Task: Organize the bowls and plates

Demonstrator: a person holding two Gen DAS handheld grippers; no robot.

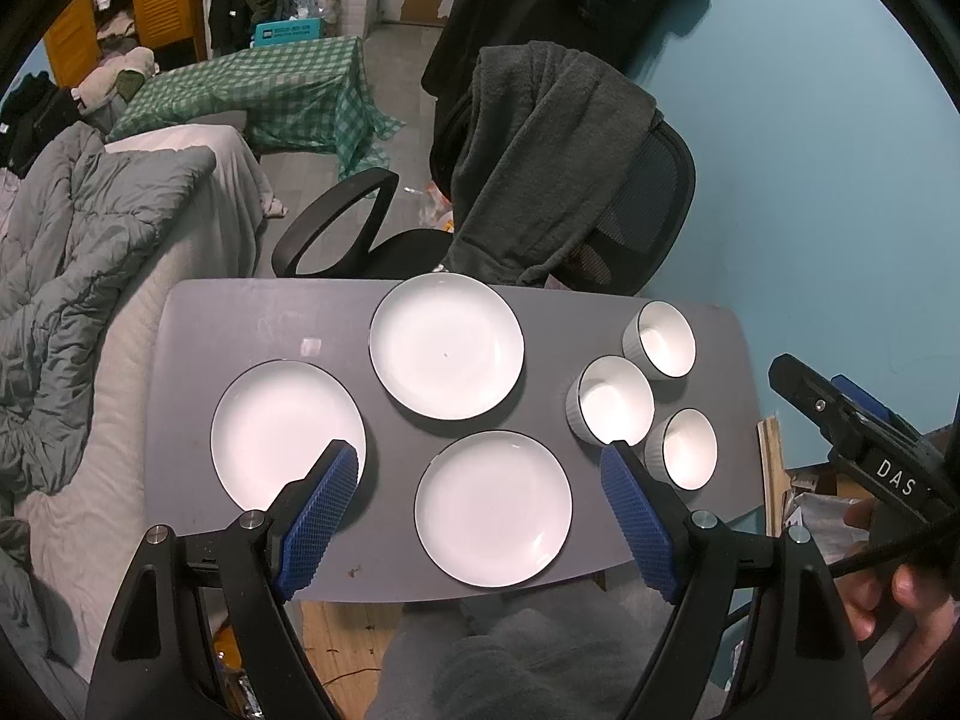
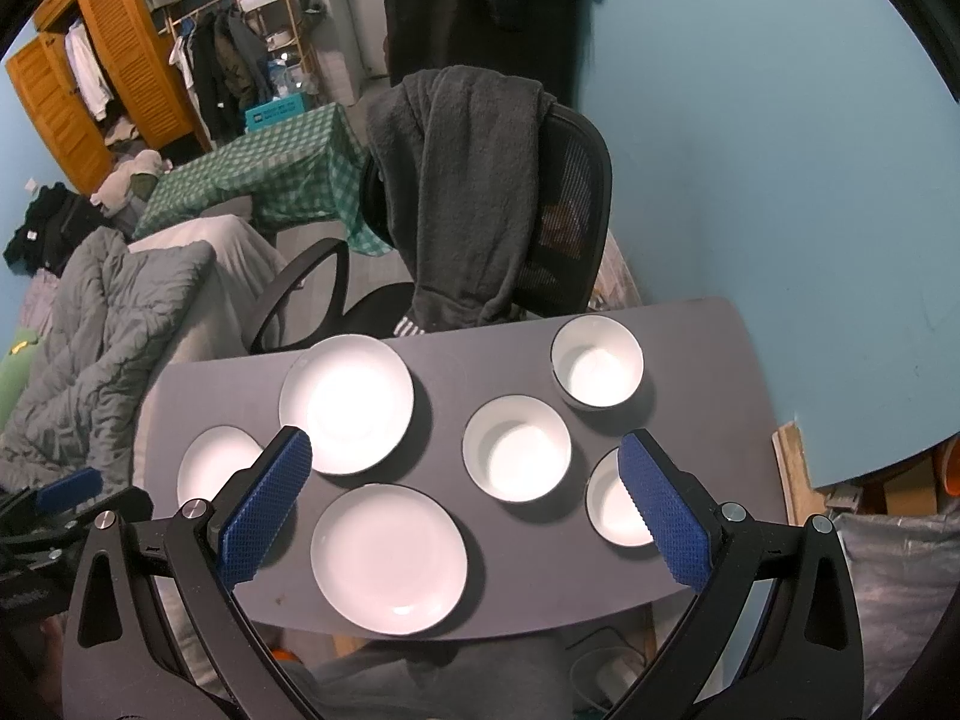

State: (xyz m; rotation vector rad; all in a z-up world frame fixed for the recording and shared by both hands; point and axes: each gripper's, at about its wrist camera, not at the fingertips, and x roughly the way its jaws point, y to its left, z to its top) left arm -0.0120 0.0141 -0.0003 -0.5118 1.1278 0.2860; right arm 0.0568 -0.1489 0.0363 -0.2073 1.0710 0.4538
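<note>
Three white plates with dark rims lie apart on a small grey table: a left plate, a far plate and a near plate. To their right stand three white bowls: a far bowl, a middle bowl and a near bowl. My left gripper hovers open above the near plate, holding nothing. In the right wrist view my right gripper is open over the middle bowl, between the far plate and the near bowl.
A black office chair draped with a dark grey fleece stands just behind the table. A bed with a grey quilt lies to the left. A blue wall closes the right side. A hand holds the right gripper at the table's right edge.
</note>
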